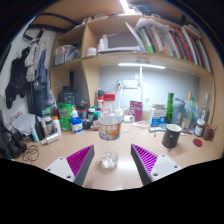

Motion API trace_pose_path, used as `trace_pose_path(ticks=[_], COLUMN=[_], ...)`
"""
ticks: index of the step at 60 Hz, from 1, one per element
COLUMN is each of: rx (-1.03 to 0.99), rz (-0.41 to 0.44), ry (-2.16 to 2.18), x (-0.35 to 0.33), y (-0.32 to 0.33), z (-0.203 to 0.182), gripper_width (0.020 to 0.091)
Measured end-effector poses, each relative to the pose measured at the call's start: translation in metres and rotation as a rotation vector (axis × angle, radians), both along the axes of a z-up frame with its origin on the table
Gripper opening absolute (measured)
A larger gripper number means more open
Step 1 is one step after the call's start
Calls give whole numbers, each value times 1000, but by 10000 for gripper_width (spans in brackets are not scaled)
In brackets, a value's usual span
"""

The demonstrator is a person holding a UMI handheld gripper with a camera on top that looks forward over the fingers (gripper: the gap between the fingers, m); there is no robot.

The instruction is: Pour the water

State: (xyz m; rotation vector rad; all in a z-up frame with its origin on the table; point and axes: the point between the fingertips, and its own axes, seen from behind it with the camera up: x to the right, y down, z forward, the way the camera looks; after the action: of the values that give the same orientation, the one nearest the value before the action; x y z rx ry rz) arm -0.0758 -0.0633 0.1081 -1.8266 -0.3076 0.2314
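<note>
Basically not started: gripper [111, 165] wide open, holding nothing.
Glass [109, 157] sits on desk [185, 158] betw. the fingers w/ gaps each side, looks empty; bottle [110, 125] stands just beyond it, untouched. Grab, pour all left to do.

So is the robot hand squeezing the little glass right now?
No, the gripper is open, and the small glass stands on the table between its fingers, untouched.
</note>
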Motion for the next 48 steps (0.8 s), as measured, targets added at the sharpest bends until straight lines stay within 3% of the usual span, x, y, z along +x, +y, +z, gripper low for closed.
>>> trace_pose_path(ticks=[16,20,28,39,48], rx=[13,35,70,-40,-138], rz=[56,60,16,59,29], ry=[58,46,59,115,390], x=[-54,-56,-49,-48,-18], y=[104,116,122,127,150], z=[-42,-45,-43,-45,13], gripper_width=[787,502,442,389,390])
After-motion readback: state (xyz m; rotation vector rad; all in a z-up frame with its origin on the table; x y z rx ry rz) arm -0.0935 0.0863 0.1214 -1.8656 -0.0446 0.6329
